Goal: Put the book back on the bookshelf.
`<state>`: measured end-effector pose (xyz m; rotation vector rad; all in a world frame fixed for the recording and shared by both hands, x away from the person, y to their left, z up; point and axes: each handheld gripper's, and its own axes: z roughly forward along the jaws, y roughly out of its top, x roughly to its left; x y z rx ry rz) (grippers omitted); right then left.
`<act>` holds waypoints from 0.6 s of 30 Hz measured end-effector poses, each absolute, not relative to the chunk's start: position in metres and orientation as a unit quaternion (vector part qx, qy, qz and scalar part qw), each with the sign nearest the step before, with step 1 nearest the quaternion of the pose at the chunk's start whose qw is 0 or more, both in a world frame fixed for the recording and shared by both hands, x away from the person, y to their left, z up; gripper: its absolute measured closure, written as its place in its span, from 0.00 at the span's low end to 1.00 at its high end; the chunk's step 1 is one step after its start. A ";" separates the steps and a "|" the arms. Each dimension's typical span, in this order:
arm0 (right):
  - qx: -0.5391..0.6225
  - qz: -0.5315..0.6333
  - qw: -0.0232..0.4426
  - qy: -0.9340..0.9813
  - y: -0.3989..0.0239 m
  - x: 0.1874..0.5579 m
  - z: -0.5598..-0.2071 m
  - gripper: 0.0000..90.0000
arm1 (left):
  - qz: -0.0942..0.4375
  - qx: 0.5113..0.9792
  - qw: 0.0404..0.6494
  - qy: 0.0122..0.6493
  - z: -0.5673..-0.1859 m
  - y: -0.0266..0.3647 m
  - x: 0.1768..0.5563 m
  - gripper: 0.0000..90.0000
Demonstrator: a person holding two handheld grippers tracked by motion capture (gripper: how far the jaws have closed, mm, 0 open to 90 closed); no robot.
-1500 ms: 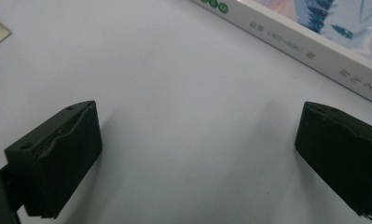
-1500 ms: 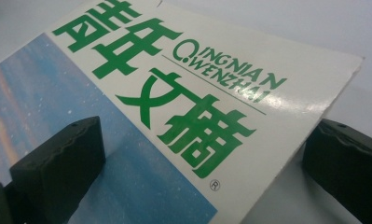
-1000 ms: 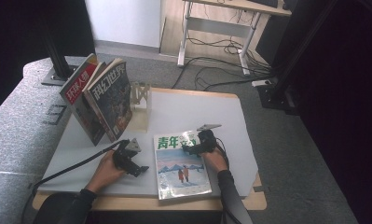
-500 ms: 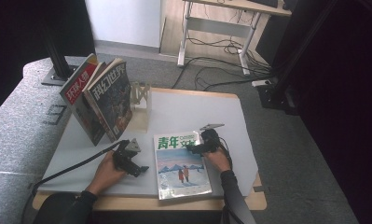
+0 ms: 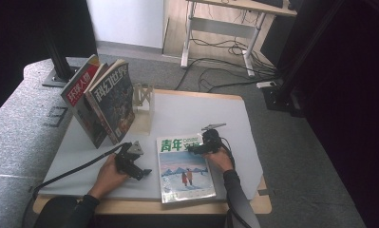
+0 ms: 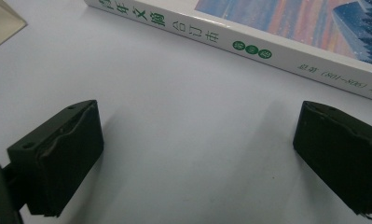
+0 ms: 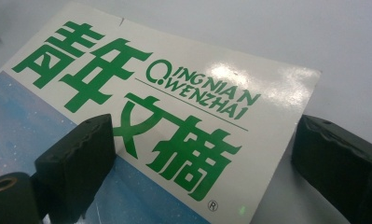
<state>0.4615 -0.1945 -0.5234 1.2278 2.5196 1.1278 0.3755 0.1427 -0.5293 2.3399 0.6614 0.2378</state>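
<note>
The magazine (image 5: pixel 185 167) lies flat on the worktop (image 5: pixel 192 111), its top right corner between the right gripper (image 5: pixel 193 149)'s jaws, which have just been closing yet stand released. The left gripper (image 5: pixel 146 172), also released, rests over bare worktop just beside the spine, and a wooden rack (image 5: pixel 143 95) stands well beyond it.

Not much going on here: the right gripper (image 5: pixel 193 149) has its jaws just easing in a touch, still wide apart over the top right corner of the magazine (image 5: pixel 184 168), one jaw above the cover and one off its edge, not pinching it.
</note>
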 end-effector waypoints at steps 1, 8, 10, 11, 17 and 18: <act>0.404 0.373 0.059 0.833 -0.195 0.462 -0.523 0.08 | 0.091 0.900 0.342 0.255 -0.529 0.143 0.375 0.02; 0.391 0.370 0.073 0.839 -0.193 0.459 -0.519 0.15 | 0.092 0.900 0.342 0.255 -0.529 0.143 0.375 0.02; 0.385 0.369 0.078 0.842 -0.193 0.457 -0.517 0.18 | 0.092 0.900 0.342 0.255 -0.529 0.143 0.375 0.02; 0.383 0.370 0.080 0.843 -0.194 0.456 -0.516 0.19 | 0.092 0.900 0.342 0.255 -0.529 0.143 0.375 0.02; 0.384 0.380 0.068 0.838 -0.197 0.454 -0.514 0.21 | 0.092 0.900 0.342 0.254 -0.529 0.143 0.376 0.02; 0.379 0.386 0.060 0.839 -0.197 0.453 -0.513 0.22 | 0.092 0.900 0.341 0.254 -0.529 0.143 0.376 0.02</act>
